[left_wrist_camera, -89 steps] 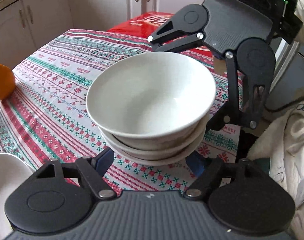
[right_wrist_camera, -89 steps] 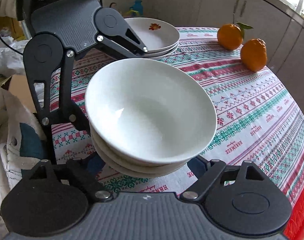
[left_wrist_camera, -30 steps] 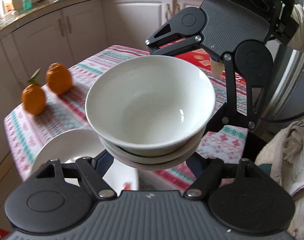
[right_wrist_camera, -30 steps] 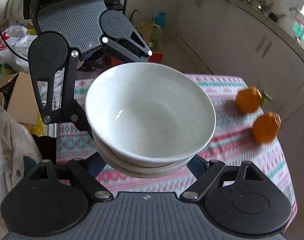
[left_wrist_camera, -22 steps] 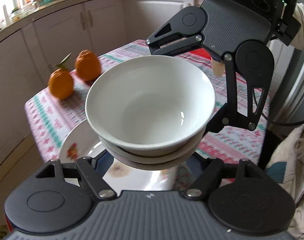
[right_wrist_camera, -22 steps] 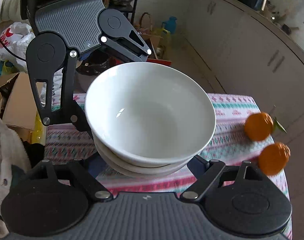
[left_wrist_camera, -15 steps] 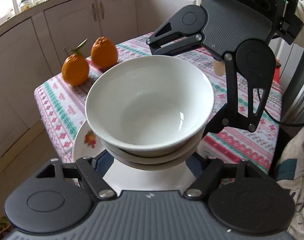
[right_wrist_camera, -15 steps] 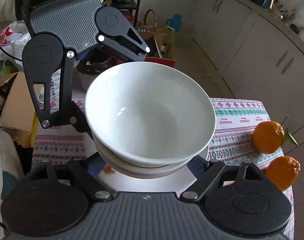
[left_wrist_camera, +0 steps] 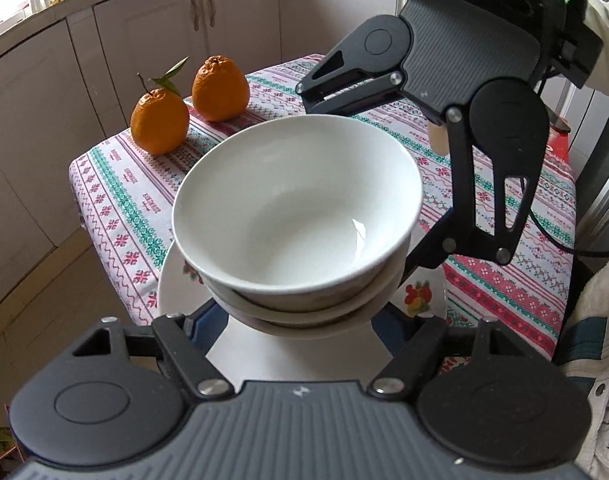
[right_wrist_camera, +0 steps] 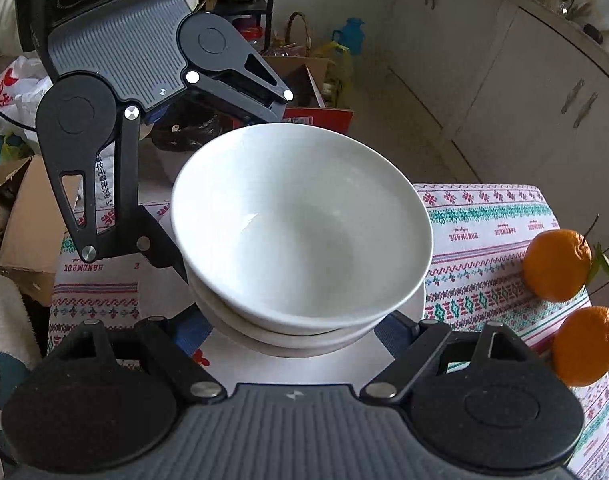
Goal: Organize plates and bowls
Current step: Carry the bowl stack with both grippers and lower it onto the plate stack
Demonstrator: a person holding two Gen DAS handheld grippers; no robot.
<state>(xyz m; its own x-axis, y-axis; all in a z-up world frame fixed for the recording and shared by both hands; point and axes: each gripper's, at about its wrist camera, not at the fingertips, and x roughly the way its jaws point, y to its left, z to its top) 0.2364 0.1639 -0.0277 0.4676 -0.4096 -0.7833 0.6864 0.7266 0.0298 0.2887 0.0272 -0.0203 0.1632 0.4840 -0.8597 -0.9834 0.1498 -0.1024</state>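
Note:
A stack of white bowls fills the middle of the left wrist view and also shows in the right wrist view. My left gripper and my right gripper face each other, and each cradles the stack from its own side, fingers spread around the lowest bowl. The stack hangs just above a white plate with fruit pictures on the patterned tablecloth; whether it touches the plate is hidden. The plate also shows in the right wrist view.
Two oranges sit at the table's far corner, beyond the plate; in the right wrist view the oranges are at the right. The table edge drops to the floor. Cabinets, cardboard boxes and bags stand around.
Both grippers have carried the bowl stack across the table, from the open cloth to over the fruit-pattern plate near the oranges. The grip on the stack is unchanged.

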